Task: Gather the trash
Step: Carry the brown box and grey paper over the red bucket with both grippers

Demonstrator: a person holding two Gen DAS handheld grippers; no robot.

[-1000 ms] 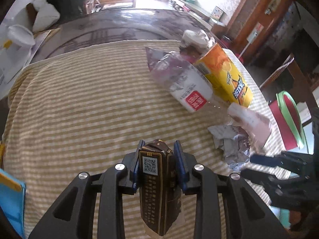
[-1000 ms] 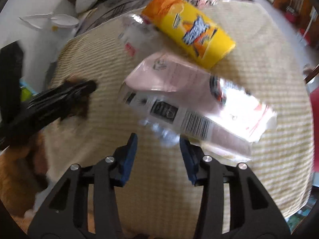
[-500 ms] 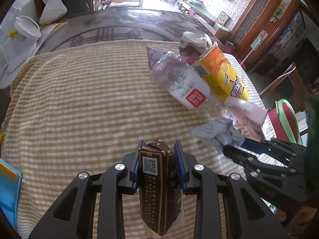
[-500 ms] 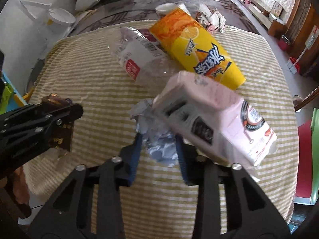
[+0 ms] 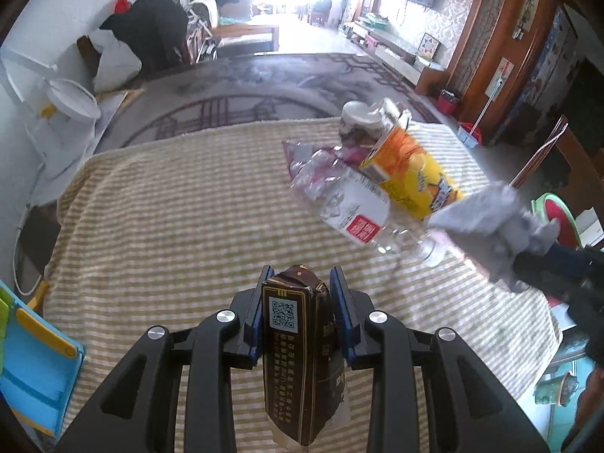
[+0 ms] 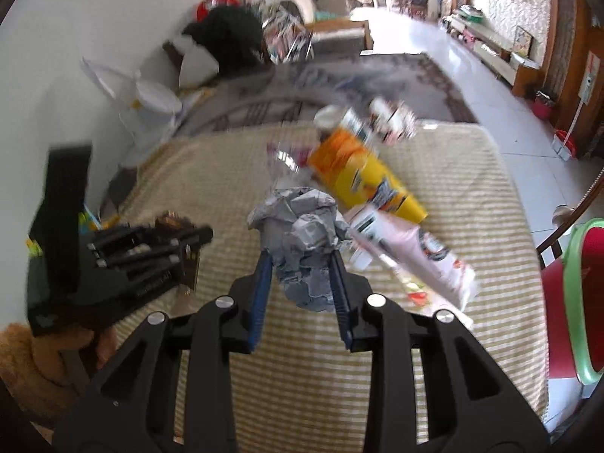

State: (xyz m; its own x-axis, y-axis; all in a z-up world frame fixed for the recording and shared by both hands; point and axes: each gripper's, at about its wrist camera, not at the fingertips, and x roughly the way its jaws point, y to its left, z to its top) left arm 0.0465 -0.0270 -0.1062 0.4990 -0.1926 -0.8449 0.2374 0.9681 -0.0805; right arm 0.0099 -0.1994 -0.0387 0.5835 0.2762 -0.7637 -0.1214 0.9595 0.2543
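Observation:
My left gripper (image 5: 300, 277) is shut on a dark brown carton (image 5: 300, 358) with a QR code, held above the striped cloth (image 5: 170, 234). In the right wrist view my right gripper (image 6: 300, 260) is shut on a crumpled grey paper wad (image 6: 302, 226), lifted off the table. That wad (image 5: 494, 226) shows at the right edge of the left wrist view. On the cloth lie a yellow-orange juice carton (image 6: 362, 173), a pink carton (image 6: 411, 253), a crushed clear bottle (image 5: 351, 204) with a red label and a paper cup (image 5: 358, 120).
The table carries a striped cloth over a dark patterned top (image 5: 234, 87). A red chair with a green rim (image 6: 581, 302) stands to the right. A blue plastic item (image 5: 34, 370) sits at the left edge. White plastic ware (image 5: 71, 102) stands far left.
My right gripper closed on the grey paper wad and lifted it off the cloth. The left gripper rose a little with the brown carton still in it.

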